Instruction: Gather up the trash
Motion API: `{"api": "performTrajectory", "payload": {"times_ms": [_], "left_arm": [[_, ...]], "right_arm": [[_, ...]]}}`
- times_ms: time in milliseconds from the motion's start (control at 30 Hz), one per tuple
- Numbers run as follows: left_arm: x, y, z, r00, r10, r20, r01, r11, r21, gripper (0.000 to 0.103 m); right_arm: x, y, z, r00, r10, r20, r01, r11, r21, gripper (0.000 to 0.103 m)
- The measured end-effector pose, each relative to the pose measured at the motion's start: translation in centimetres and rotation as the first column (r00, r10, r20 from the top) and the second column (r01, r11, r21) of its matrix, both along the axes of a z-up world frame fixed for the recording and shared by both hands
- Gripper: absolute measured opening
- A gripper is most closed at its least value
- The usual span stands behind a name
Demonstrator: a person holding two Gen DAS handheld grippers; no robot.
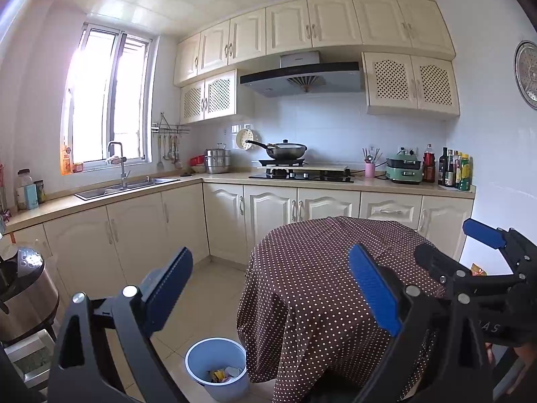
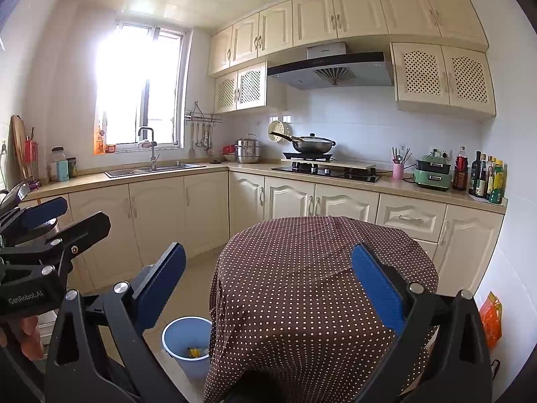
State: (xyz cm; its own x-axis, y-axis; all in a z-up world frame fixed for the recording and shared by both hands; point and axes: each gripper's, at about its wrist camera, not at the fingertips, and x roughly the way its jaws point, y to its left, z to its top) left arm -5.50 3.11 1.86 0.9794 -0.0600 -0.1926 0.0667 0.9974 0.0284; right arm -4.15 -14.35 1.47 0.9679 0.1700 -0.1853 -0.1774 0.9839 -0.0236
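blue pads line both grippers, and both are held level above the table, pointing toward the stove wall. the left gripper (image 1: 270, 288) has its fingers spread wide with nothing between them; its left pad (image 1: 169, 290) hangs over the floor tiles and its right pad (image 1: 374, 288) over the brown dotted tablecloth (image 1: 319, 268). the right gripper (image 2: 268, 288) is likewise spread wide and empty, its pads framing the tablecloth's top. the two tools sit side by side: from the left wrist view the right gripper shows at the right edge, jaws apart, and from the right wrist view the left gripper (image 2: 50, 221) shows at the left edge with a few of the person's fingers (image 2: 25, 336) wrapped under its body.

the light blue trash bin (image 1: 217, 367) stands on the floor just beside the table's left side, below the cloth's hanging edge, with crumpled wrappers (image 1: 225, 374) lying in its bottom. an orange packet (image 2: 490, 319) lies against the white wall to the right of the table, well apart from the bin. a wok (image 1: 285, 149) sits on the stove at the far counter.
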Motion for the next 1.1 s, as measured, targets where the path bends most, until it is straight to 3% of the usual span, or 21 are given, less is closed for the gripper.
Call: {"api": "performTrajectory", "payload": {"times_ms": [1100], "left_arm": [[-0.08,-0.33,-0.07,1.000,-0.003,-0.004,0.003,1.000,0.011,0.093]], "right_arm": [[-0.24,0.43,-0.53,1.000,0.000,-0.013,0.000,1.000,-0.001,0.096]]}}
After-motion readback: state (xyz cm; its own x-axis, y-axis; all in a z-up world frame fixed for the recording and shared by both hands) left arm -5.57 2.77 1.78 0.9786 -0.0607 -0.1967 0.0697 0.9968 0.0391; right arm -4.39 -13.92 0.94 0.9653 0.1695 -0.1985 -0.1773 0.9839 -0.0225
